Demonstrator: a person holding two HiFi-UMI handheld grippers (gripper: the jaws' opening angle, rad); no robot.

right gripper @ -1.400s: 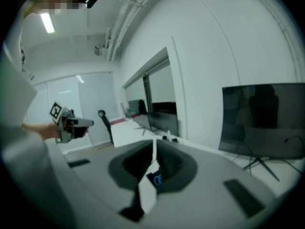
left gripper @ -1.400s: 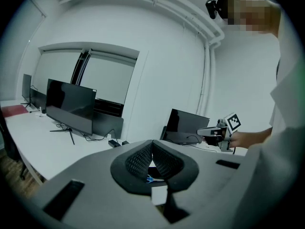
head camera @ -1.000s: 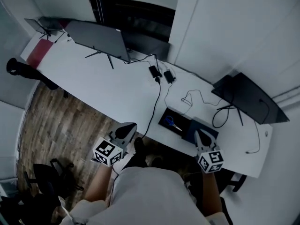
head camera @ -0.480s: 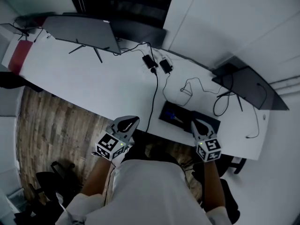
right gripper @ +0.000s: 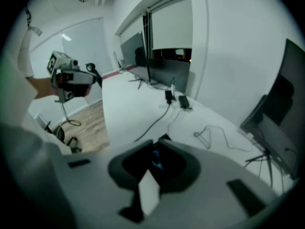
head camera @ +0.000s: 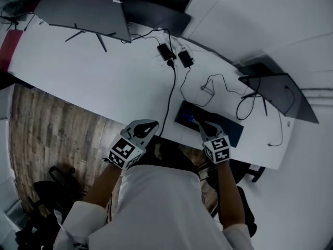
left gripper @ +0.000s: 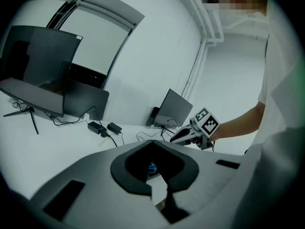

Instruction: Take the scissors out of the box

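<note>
In the head view, a dark open box [head camera: 182, 112] lies near the front edge of the white table [head camera: 104, 82], with its navy lid [head camera: 235, 132] beside it on the right. Blue-handled scissors [head camera: 191, 120] lie inside the box. My right gripper [head camera: 198, 123] hangs over the box, shut and empty, its tips just above the scissors. In the right gripper view the blue scissors [right gripper: 157, 161] show through the loop of the closed jaws. My left gripper [head camera: 154, 123] is shut and empty at the table's front edge, left of the box. It faces the scissors [left gripper: 151, 167].
A large monitor [head camera: 88, 12] stands at the back left and a second screen [head camera: 276, 95] at the right. Two power adapters [head camera: 174, 53] and a black cable [head camera: 169, 98] run down towards the box. Beyond the front edge are a wooden floor [head camera: 47, 119] and a chair [head camera: 47, 191].
Both grippers have come down and forward towards the table. The right one has moved from the lid side to over the box and the scissors, tilting further down. Both stayed shut.
</note>
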